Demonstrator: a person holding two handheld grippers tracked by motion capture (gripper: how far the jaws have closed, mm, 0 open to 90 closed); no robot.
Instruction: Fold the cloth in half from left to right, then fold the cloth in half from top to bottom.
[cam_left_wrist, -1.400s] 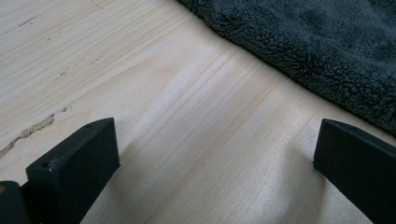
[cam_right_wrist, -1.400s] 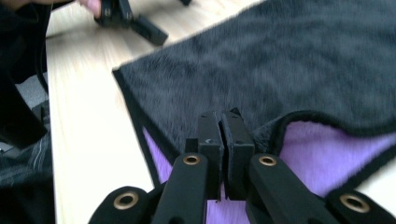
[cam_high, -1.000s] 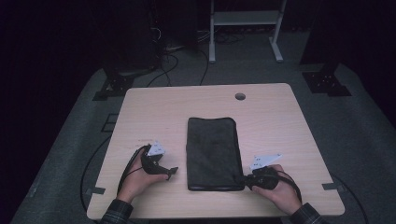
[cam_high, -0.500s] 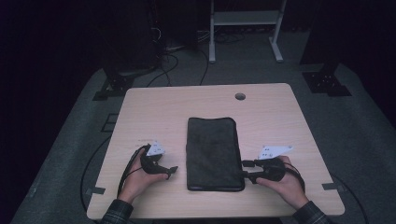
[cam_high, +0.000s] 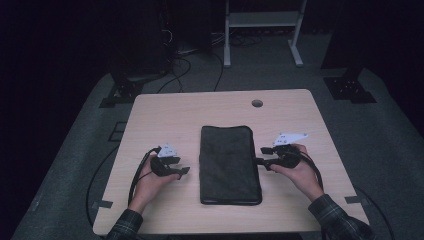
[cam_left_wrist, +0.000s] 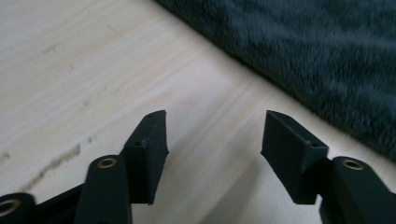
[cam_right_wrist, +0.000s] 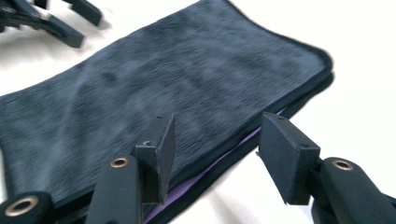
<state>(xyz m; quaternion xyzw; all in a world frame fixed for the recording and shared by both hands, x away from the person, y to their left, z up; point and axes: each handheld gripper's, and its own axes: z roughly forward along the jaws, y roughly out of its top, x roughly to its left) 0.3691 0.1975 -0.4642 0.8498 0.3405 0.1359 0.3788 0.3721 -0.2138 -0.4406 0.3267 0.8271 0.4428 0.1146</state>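
No words to read

There were no letters, numbers, labels or signs that could be read on anything.

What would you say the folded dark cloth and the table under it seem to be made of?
The folded cloth looks like soft, matte plush fabric, perhaps microfibre: a fuzzy brushed nap, a stitched hem and a purple layer at its edge. The table looks like pale wood or wood-look laminate: fine straight grain, smooth and faintly scuffed.

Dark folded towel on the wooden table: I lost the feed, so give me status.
Left gripper open beside the dark folded fleece towel, jaws just been closing on nothing. Right gripper open at its right edge, jaws just been opening. Nothing in the way.
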